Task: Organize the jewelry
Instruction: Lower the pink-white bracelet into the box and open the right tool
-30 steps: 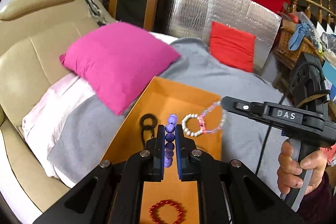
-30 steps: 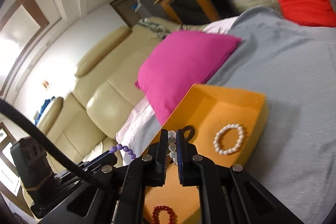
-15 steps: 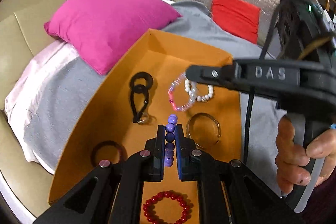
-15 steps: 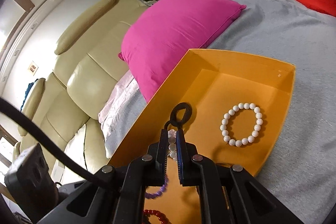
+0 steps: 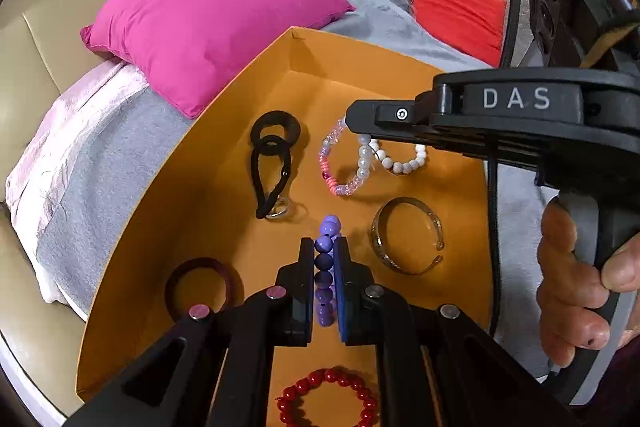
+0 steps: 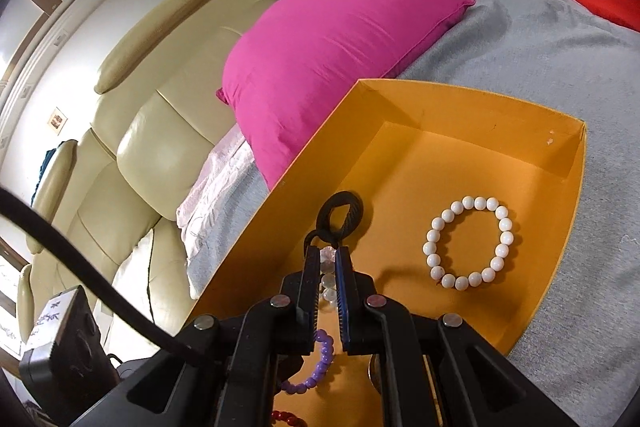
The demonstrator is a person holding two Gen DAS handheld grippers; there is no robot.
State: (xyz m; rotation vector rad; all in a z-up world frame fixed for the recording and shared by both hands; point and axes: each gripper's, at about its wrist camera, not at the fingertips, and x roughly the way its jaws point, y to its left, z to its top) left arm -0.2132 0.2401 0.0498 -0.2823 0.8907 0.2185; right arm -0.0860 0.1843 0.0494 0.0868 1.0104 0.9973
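1. The purple bead bracelet (image 5: pixel 325 267) is clamped in the left tongs (image 5: pixel 324 247) over the orange tray (image 5: pixel 224 131).
2. A pink and clear bracelet (image 5: pixel 340 163) is pinched in the right tongs (image 6: pixel 328 263).
3. Each should be lowered onto bare tray floor, clear of the white bracelet (image 6: pixel 468 243), before release.
4. "DAS" is read on the right gripper.

The left gripper (image 5: pixel 324 259) points steeply down, jaws clamped on purple beads (image 5: pixel 325 269). The right gripper (image 6: pixel 329 267), angled down, pinches clear beads (image 6: pixel 327 281); a hand (image 5: pixel 576 291) wraps its handle.
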